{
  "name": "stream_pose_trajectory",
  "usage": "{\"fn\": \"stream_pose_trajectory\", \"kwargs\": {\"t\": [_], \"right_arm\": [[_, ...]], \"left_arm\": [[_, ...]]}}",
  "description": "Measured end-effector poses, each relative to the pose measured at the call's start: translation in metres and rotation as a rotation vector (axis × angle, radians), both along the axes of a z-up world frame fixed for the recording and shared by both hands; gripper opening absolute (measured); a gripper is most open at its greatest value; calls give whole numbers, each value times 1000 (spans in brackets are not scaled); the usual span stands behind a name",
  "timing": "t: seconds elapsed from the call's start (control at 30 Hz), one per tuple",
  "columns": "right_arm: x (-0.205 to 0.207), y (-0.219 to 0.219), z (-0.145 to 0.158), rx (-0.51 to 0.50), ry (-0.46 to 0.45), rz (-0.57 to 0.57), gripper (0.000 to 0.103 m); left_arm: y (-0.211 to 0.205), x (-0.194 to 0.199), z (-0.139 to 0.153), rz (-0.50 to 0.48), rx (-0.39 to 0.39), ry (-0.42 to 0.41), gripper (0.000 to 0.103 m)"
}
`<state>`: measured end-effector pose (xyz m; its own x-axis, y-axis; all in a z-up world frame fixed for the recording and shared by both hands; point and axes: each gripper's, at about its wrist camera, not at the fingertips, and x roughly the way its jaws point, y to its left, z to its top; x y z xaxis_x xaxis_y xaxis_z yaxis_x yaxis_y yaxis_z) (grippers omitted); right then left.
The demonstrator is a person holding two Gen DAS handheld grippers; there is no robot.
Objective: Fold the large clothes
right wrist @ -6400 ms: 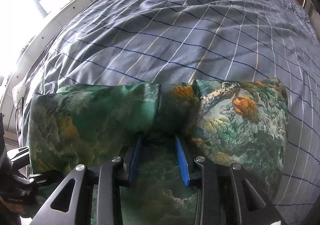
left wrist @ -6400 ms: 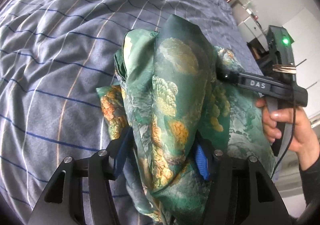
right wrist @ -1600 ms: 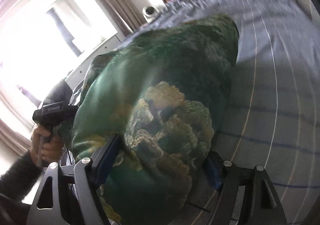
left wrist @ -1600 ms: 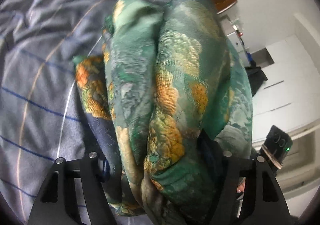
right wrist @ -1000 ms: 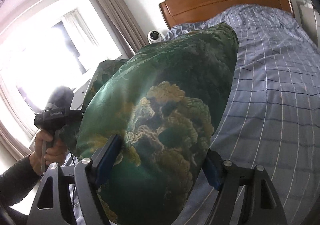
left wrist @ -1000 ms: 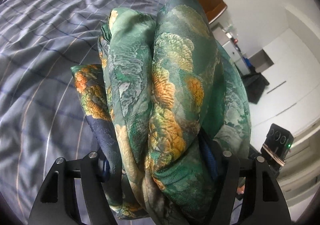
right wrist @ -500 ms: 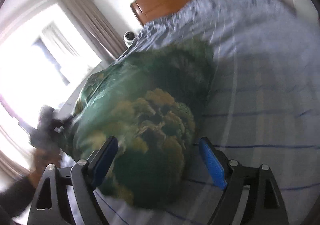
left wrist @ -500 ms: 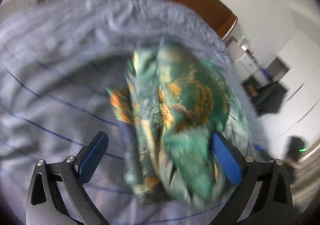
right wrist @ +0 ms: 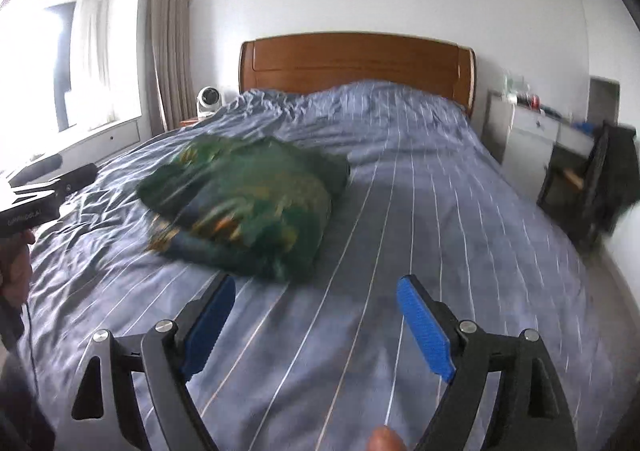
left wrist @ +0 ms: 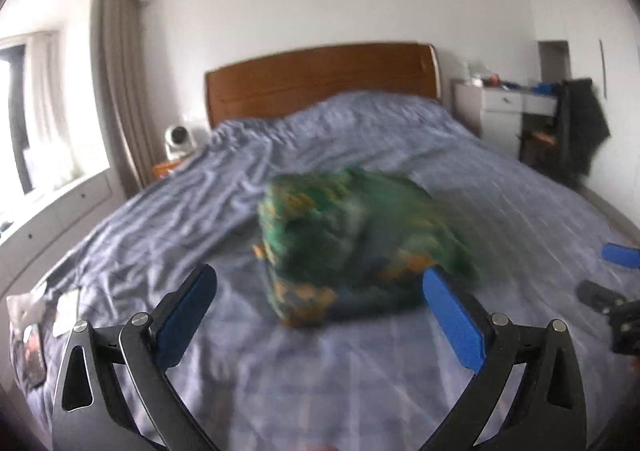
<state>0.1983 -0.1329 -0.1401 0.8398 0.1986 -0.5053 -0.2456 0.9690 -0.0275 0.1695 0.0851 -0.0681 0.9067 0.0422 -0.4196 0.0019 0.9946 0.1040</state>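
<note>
The green garment with orange and gold print (left wrist: 356, 239) lies as a folded bundle in the middle of the bed (left wrist: 360, 371). It also shows in the right wrist view (right wrist: 248, 207), left of centre. My left gripper (left wrist: 320, 311) is open and empty, just short of the bundle. My right gripper (right wrist: 316, 315) is open and empty, apart from the bundle, over the striped blue-grey bedspread (right wrist: 420, 231). Its blue pad shows at the right edge of the left wrist view (left wrist: 622, 255). The left gripper's body shows at the left of the right wrist view (right wrist: 40, 191).
A wooden headboard (right wrist: 356, 59) stands at the far end of the bed. A small white fan (right wrist: 209, 99) sits at the far left of it. White drawers (right wrist: 532, 135) and a dark chair (right wrist: 604, 187) stand on the right. A window with curtains (right wrist: 80, 59) is on the left.
Both grippers held the bundle up a second ago, then opened and let it go. The garment now lies on the bed and both grippers have drawn back from it.
</note>
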Motion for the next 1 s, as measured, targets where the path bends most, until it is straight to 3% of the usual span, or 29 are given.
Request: {"fn": "stream_pose_trajectory", "kwargs": {"t": [0.2, 0.37, 0.57, 1.0], "right_arm": [[-31, -8, -5, 0, 41, -70, 86], [-37, 2, 16, -28, 23, -101, 86], [-40, 16, 39, -23, 36, -100, 86], [-60, 35, 21, -64, 103, -64, 86]], "left_arm": [[-20, -30, 1, -29, -66, 72, 103], [-33, -46, 13, 76, -5, 87, 103], [-32, -49, 11, 83, -32, 174, 103], [-18, -50, -7, 117, -95, 313, 103]]}}
